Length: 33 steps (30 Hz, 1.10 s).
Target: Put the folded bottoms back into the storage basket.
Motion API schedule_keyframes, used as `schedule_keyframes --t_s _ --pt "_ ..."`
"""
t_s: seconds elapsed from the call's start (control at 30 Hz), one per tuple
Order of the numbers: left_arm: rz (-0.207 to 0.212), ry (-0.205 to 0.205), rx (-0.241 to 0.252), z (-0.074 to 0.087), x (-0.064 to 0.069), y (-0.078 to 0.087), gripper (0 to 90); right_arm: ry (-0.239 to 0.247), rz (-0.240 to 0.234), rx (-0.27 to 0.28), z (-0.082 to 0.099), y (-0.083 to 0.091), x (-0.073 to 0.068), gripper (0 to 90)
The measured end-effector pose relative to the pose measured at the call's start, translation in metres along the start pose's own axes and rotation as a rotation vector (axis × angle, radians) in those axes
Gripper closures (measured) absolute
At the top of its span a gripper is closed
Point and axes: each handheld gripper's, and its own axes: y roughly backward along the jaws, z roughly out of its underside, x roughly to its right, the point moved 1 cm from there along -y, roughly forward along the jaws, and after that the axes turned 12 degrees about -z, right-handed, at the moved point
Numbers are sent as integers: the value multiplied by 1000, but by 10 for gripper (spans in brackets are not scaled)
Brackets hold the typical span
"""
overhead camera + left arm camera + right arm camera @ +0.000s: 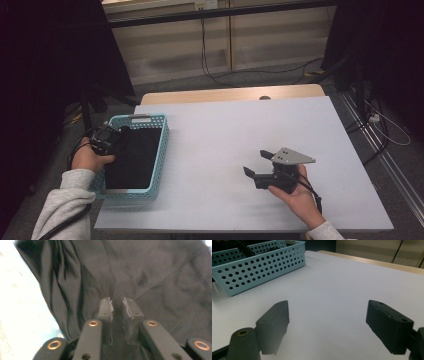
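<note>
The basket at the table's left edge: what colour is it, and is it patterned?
Light blue basket, walls perforated with rows of round holes; clearest in the right gripper view.

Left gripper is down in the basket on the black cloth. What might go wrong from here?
The left gripper pinches only a thin fold of the black cloth, so it may slip out on lifting. The light blue basket sits near the table's left edge and could drag or tip. The right gripper hangs open, apart from the basket.

You have one perforated light-blue plastic basket (161, 150) at nine o'clock, holding one dark folded cloth (135, 157). You hold two black two-jaw grippers, one per hand.
</note>
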Motion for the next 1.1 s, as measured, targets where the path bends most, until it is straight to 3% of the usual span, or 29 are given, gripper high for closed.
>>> schedule_keyframes --t_s 0.1,0.17,0.37,0.57,0.73,1.1 --pt "-15 -3 -27 6 0 -9 801 2 -1 -1 0 0 0 182" --pt "8 -3 -29 7 1 -14 815 1 -2 -2 1 -1 -1 183" --pt "20 11 -25 8 3 -22 830 6 -2 -2 1 -2 -1 182" --pt "44 14 -41 9 3 -24 892 10 -3 -9 2 -3 -1 182" --pt "33 21 -99 14 0 -24 900 9 -1 -10 3 -3 0 182" --pt "34 62 -121 34 -12 -23 900 11 -3 -20 5 -4 -1 180"
